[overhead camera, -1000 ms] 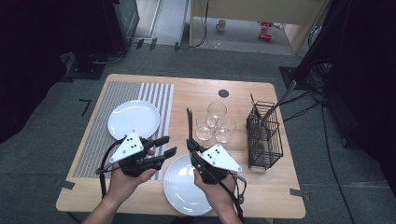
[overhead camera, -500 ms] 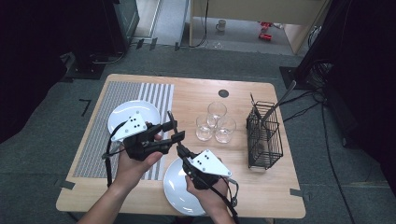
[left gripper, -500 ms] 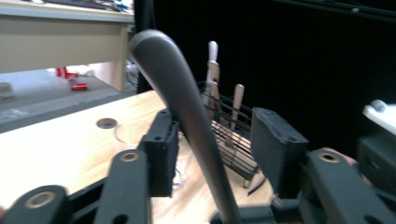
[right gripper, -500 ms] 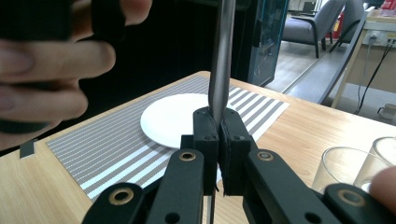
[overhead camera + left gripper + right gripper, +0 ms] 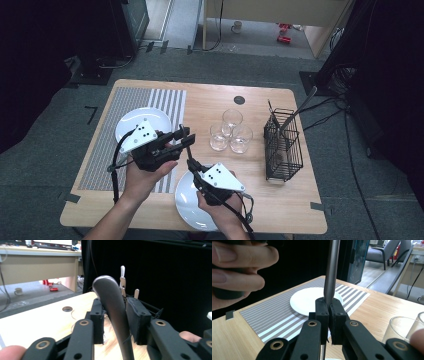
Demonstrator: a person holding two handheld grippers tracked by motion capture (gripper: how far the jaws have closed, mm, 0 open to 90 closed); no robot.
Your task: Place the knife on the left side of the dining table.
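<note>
Since the earlier frames the left gripper (image 5: 181,140) has come up and across from the near edge of the striped placemat (image 5: 102,150) to sit beside the right gripper (image 5: 191,165), above the desk (image 5: 210,100).

Right gripper: jaws clenched on a dark metal utensil handle (image 5: 331,272), which rises straight up out of the pads in the right gripper view. The same handle (image 5: 111,315) runs between the left gripper's jaws in the left gripper view, its rounded end sticking up past them. Left jaws have just been closing around it; a narrow gap remains on each side, so they have not yet gripped it.

Handle sits over the near middle of the desk, between the white plate (image 5: 137,122) on the placemat and the second white plate (image 5: 187,205) at the near edge.

Three glasses (image 5: 230,132) stand grouped near the centre. Black wire cutlery rack (image 5: 282,147) stands at the right, holding a few utensils.
</note>
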